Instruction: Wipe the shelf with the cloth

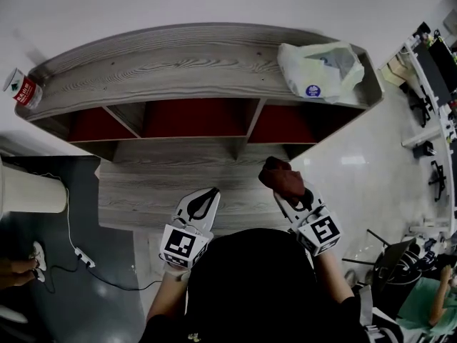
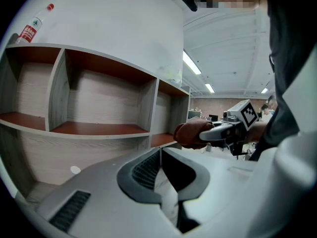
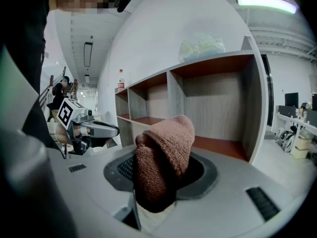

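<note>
Currently the right gripper (image 1: pixel 291 195) has its jaws clamped on a brown knitted cloth (image 1: pixel 280 176); the cloth bulges up and out past the jaw tips, bunched into a lump (the right gripper view shows it filling the whole gap between the jaws); it sits in front of the grey wood-grain shelf unit (image 1: pixel 178 56), level with the right-hand compartment; whether it touches the shelf edge I cannot tell.

Left gripper (image 1: pixel 206 200) has its jaws together with nothing between them; it hovers in front of the shelf's middle section, left of the right gripper and apart from it; both point toward the shelf.

Shelf details: three open compartments in a row with red-brown floors, grey dividers and a grey back panel; a lower grey board runs beneath them.

On the shelf top: a crumpled white plastic bag (image 1: pixel 319 68) at the right end; a clear plastic bottle with a red label (image 1: pixel 21 90) at the left end, well apart from the bag.

Left of the shelf stands a white cylindrical object (image 1: pixel 32 190); on the dark floor near it, a thin white cable (image 1: pixel 69 224) runs down to a white power strip (image 1: pixel 82 256).
</note>
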The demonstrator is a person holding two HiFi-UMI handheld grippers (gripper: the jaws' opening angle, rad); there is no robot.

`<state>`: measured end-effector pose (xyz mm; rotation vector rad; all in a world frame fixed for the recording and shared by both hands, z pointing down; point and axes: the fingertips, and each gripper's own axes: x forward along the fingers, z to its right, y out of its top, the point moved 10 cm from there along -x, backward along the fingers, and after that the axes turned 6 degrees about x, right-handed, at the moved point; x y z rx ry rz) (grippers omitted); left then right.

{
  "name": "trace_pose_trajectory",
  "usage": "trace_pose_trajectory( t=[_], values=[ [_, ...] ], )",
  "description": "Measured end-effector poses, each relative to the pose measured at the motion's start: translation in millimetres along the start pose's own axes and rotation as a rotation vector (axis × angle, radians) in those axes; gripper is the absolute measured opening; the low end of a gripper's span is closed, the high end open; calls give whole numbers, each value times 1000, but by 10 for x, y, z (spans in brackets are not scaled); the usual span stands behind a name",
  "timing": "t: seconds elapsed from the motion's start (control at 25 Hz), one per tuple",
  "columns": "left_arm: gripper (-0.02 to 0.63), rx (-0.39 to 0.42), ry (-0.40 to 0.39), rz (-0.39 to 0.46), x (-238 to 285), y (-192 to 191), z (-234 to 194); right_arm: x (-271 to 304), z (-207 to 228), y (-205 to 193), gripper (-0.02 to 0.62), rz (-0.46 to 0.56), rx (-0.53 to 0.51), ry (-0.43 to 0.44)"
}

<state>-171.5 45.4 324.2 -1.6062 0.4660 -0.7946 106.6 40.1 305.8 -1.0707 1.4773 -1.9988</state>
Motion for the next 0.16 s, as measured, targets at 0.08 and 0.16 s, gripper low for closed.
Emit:
trace_pose_trajectory(
  t=[0.08,0.16],
  values=[
    [8,0,5,0,-8,-1,-8,7,2,-6,158,-2,1,2],
    [8,-2,10,-3,-12,-3,-17,19,-1,-8,158,-6,-1,7]
  ],
)
